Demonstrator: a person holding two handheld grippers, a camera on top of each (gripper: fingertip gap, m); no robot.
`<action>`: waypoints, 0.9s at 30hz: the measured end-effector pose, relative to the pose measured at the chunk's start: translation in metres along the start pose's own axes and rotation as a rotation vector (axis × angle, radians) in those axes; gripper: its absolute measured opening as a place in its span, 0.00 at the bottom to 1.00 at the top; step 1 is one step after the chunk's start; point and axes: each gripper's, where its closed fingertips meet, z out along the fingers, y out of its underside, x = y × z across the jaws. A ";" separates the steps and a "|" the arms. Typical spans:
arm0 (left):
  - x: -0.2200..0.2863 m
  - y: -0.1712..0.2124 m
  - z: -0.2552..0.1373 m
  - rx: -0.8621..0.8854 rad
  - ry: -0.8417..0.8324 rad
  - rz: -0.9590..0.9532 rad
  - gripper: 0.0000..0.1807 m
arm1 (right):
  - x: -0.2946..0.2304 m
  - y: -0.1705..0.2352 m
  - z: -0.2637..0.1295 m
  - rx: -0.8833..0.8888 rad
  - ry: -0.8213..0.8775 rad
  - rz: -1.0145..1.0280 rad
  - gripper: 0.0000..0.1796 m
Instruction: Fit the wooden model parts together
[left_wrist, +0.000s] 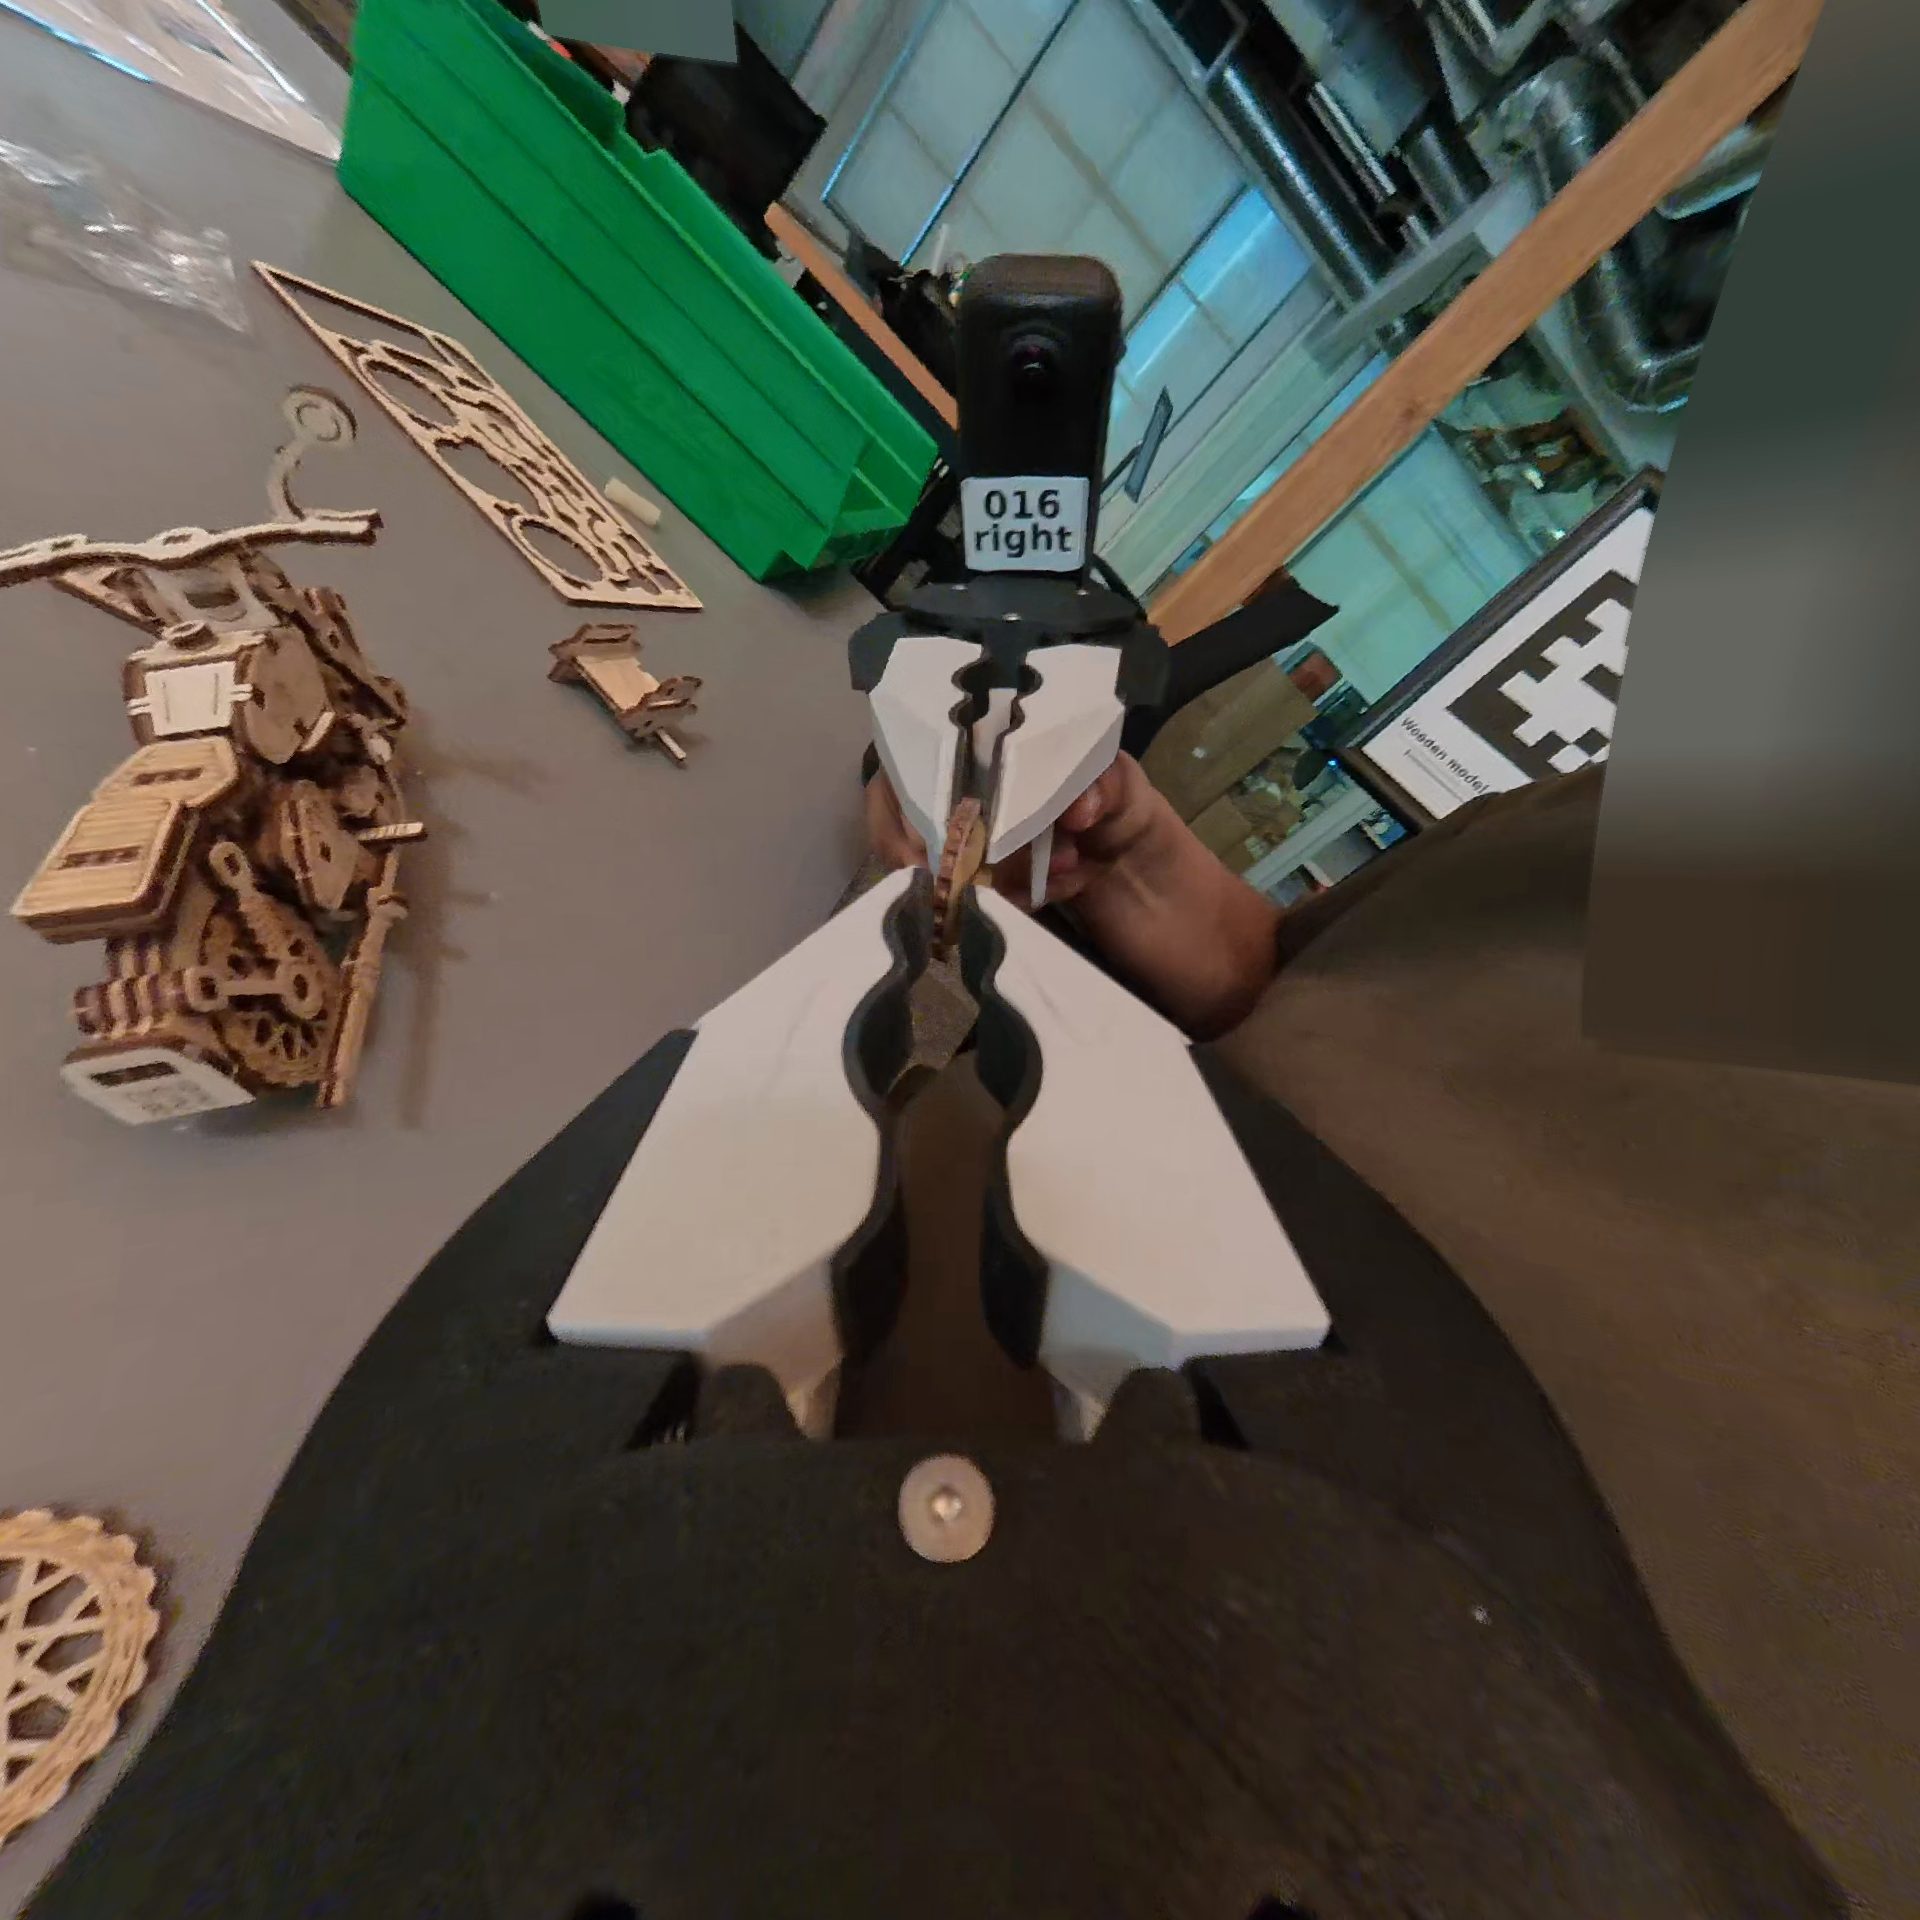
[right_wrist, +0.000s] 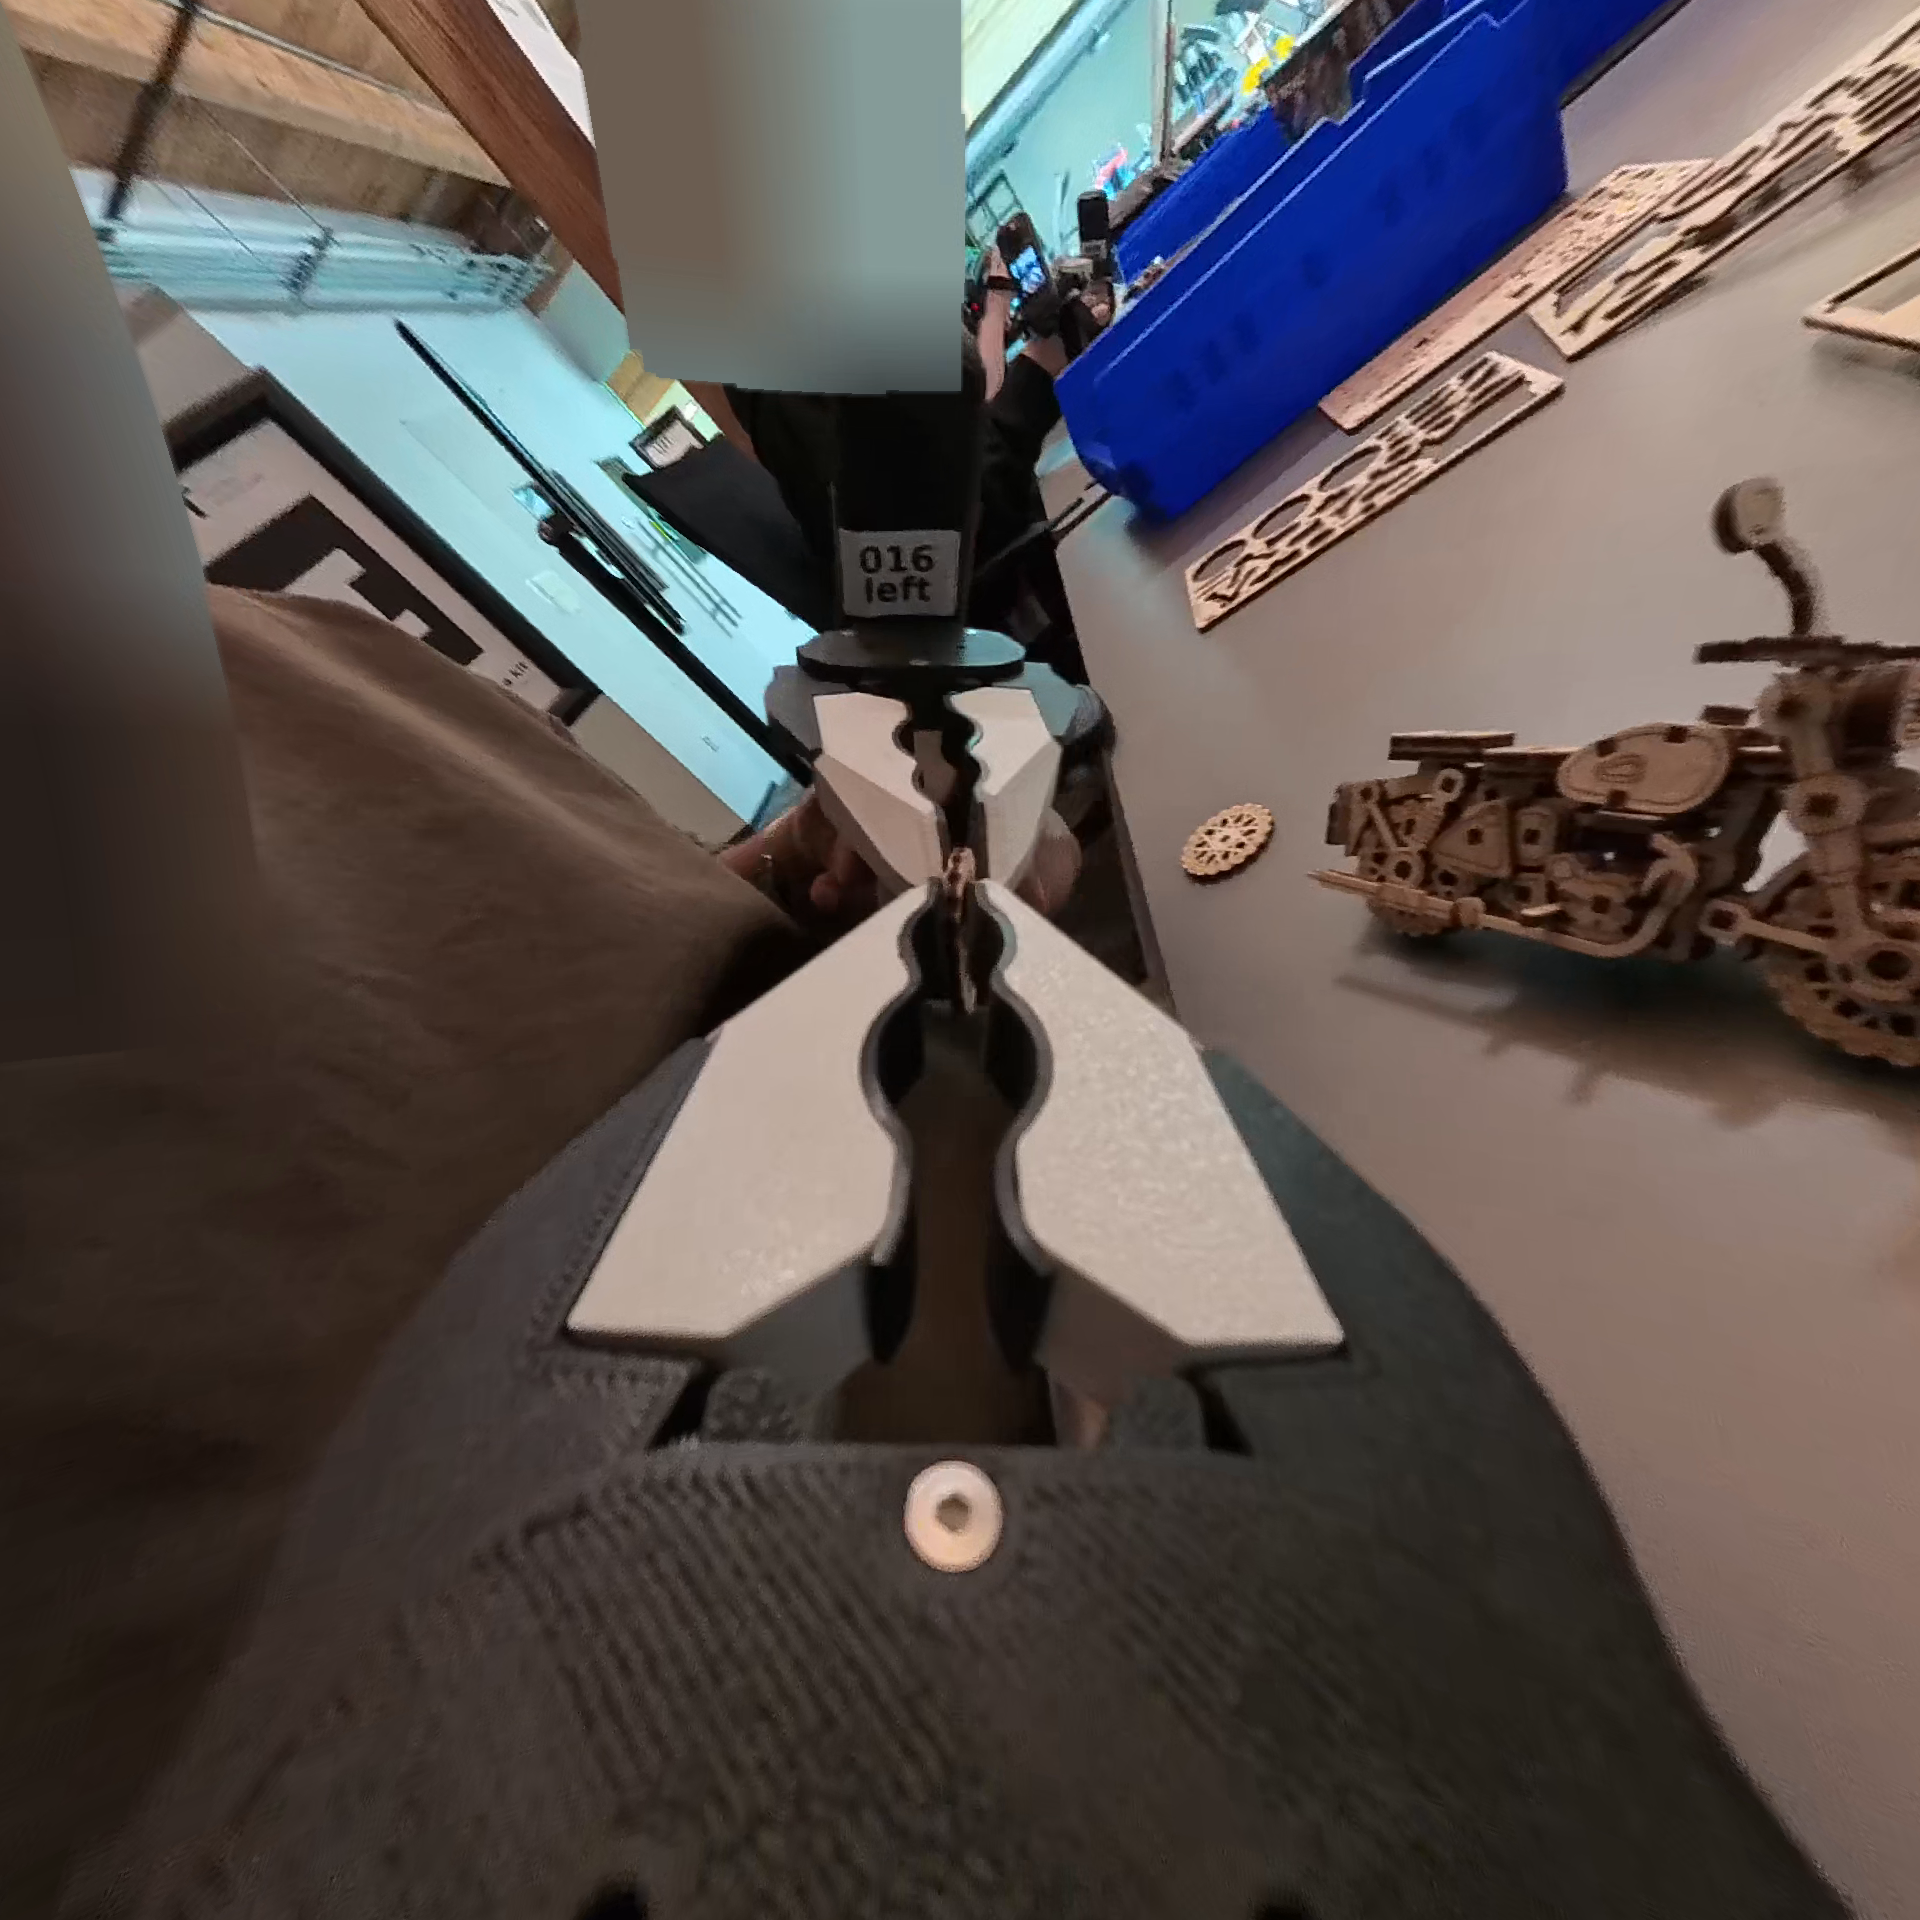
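Nose to nose above grey table: left gripper and right gripper, each pinching a small wooden gear piece, tips nearly touching. Beside them, on table: wooden motorcycle model, loose wooden wheel, punched-out part sheets, green bin.

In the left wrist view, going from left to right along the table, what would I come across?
Wooden motorcycle model → small wooden subassembly → green bin → the two tongs meeting tip to tip.
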 end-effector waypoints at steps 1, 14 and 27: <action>0.001 -0.001 0.000 0.001 0.006 -0.001 0.01 | -0.001 0.000 0.000 0.004 -0.009 0.009 0.02; -0.004 -0.003 0.000 0.007 -0.085 0.107 0.01 | 0.004 0.003 -0.001 -0.031 0.038 -0.004 0.02; -0.010 -0.003 -0.004 -0.014 -0.179 0.231 0.01 | 0.008 0.004 -0.003 -0.045 0.083 -0.034 0.02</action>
